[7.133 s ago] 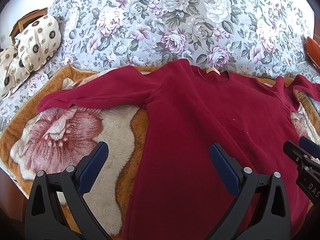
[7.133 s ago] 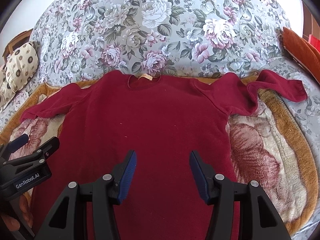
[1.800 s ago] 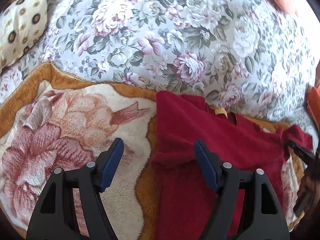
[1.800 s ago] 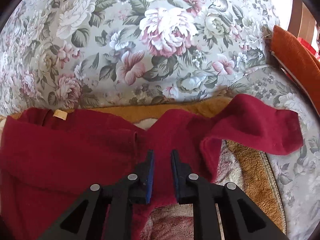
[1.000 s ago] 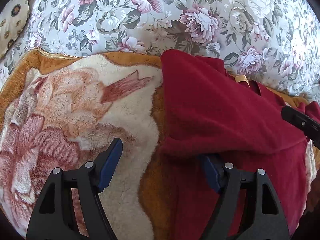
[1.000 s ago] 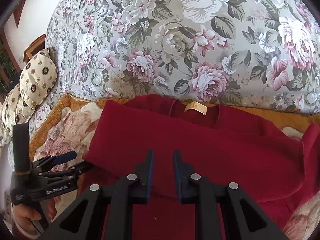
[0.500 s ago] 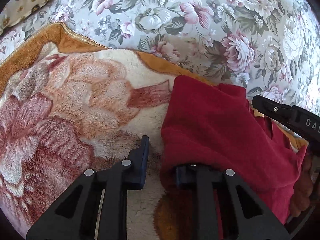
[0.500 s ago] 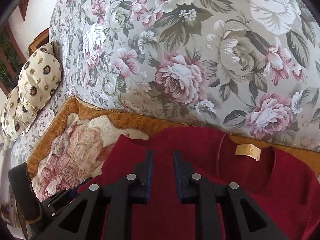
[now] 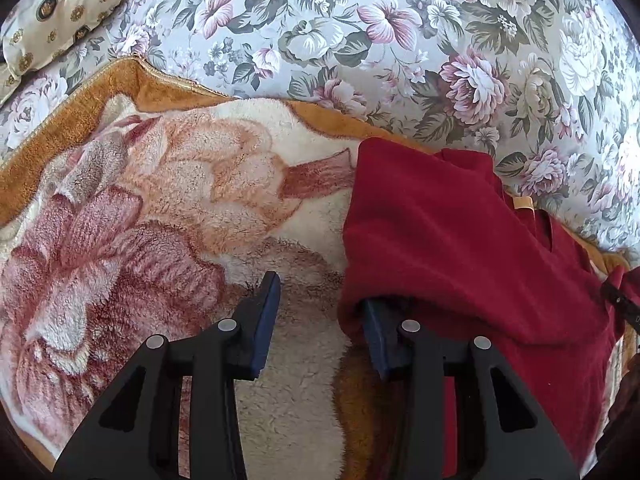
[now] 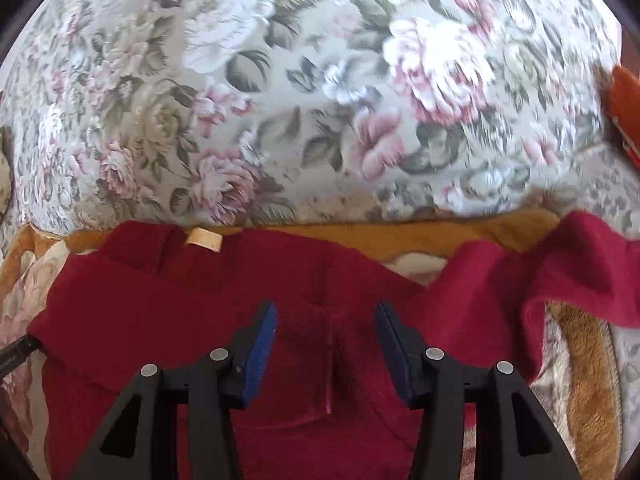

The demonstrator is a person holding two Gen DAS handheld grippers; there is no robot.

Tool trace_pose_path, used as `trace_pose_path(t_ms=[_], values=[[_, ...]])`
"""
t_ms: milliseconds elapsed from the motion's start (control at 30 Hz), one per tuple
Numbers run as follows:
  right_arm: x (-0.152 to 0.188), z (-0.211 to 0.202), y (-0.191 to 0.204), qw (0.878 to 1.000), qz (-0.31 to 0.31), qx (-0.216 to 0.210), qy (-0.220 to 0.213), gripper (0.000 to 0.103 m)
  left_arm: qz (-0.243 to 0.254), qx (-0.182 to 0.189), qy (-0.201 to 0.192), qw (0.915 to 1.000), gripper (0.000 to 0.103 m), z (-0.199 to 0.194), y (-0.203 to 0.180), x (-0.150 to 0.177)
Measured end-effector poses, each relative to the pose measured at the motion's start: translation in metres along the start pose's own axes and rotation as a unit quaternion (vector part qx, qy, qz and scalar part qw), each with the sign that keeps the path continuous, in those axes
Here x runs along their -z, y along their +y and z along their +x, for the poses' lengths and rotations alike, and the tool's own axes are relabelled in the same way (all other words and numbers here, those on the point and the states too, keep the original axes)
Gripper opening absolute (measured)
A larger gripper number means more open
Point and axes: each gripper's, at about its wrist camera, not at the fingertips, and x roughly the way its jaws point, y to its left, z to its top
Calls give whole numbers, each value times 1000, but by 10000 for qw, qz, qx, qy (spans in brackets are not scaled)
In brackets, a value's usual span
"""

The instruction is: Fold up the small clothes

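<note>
While both grippers' fingers gape (holding nothing), sweater (image 9: 460, 232) edge meets blanket (image 9: 160, 200).

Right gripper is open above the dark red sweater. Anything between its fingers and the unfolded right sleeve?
Nothing visible. The right gripper hangs open over the dark red fleece sweater; the right sleeve lies to its right on the plush floral blanket, uncovered.

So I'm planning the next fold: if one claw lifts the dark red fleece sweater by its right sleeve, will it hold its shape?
Probably not. The dark red fleece sweater already creases and drapes loosely where it is folded, so it should sag. Its right sleeve lies rumpled on the plush floral blanket, whose pile may drag the fabric somewhat.
</note>
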Motion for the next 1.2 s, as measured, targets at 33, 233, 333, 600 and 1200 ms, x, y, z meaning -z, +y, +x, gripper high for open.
trace_pose_path(t_ms=[33,233,333,600,1200], values=[[3,12,-3,9995,41,-268,183,49,10,-21,-28,10000,39,-2,0,1],[4,-25,-5,9986,13,-310,-429,3,175,-75,-30,9998,47,-10,-3,4],[0,-44,-6,9966,-130,228,-778,3,314,-109,12,9994,55,-10,-8,6],[-1,-13,6,9965,-517,659,-55,20,287,-123,211,9993,58,-6,-2,4],[-33,72,221,9740,-1819,-1289,412,31,396,300,-272,9984,59,-28,-21,0]])
